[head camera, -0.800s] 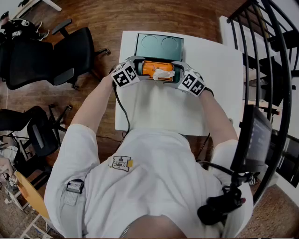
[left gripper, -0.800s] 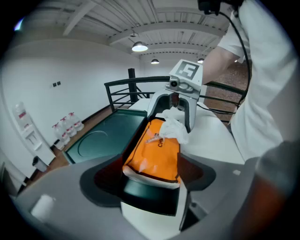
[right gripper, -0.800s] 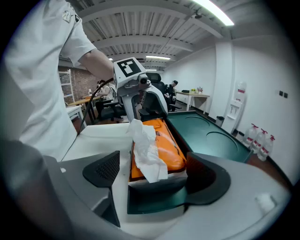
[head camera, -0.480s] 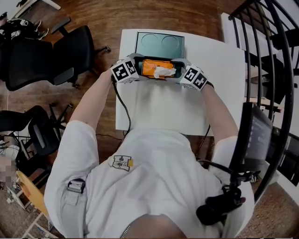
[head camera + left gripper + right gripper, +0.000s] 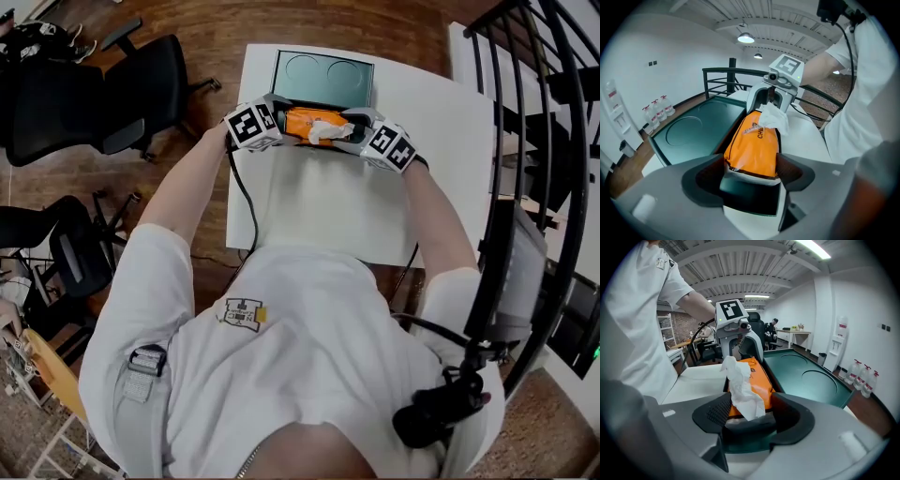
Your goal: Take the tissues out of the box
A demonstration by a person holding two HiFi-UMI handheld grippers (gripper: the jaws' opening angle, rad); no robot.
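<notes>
An orange tissue pack (image 5: 307, 122) lies lengthwise in a dark green box whose lid (image 5: 323, 80) stands open behind it. One white tissue (image 5: 328, 134) sticks out of the pack's top. My left gripper (image 5: 279, 118) is at the pack's left end, its jaws closed on the pack (image 5: 754, 145) from both sides. My right gripper (image 5: 354, 131) takes the right end the same way, the pack (image 5: 759, 380) between its pads and the tissue (image 5: 740, 385) hanging just in front. The box's end wall shows below the pack in both gripper views.
The box stands at the far edge of a white table (image 5: 319, 206). Black office chairs (image 5: 103, 103) are on the wooden floor to the left, a black railing (image 5: 553, 141) to the right. Bottles (image 5: 656, 112) line the floor by the wall.
Both grippers and the pack between them sit slightly farther up the view, toward the table's far side. The grip at both ends looks the same.
</notes>
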